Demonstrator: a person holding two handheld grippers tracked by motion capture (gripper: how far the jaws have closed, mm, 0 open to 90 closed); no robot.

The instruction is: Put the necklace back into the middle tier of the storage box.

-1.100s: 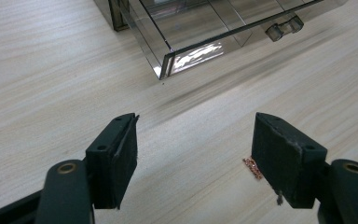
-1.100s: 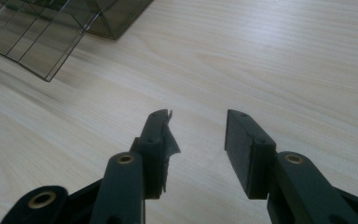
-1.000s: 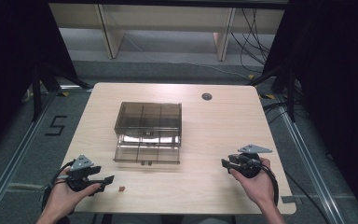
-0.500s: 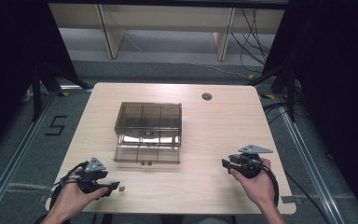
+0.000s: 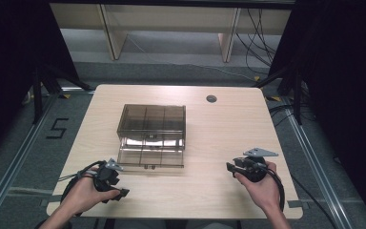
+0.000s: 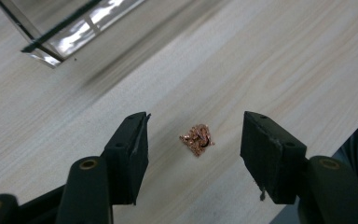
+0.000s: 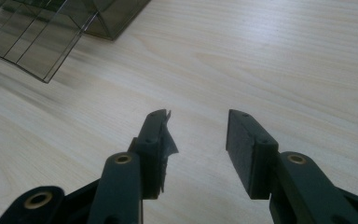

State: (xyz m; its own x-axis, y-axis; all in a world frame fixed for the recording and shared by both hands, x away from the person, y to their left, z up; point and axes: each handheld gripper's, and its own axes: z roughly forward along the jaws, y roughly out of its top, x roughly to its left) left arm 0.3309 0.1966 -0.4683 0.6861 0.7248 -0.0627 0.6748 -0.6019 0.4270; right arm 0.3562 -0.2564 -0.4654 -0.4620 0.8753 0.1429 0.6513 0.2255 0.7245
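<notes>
Pale wood table carries a smoky clear compartment box at centre, lid open; at seven o'clock the left gripper straddles a small coppery crumpled piece, its jaws apart and just closing without touching it. The pick-up seems under way; next the pads likely must settle lower and pinch, while the right gripper waits at five o'clock, jaws apart and empty.
</notes>
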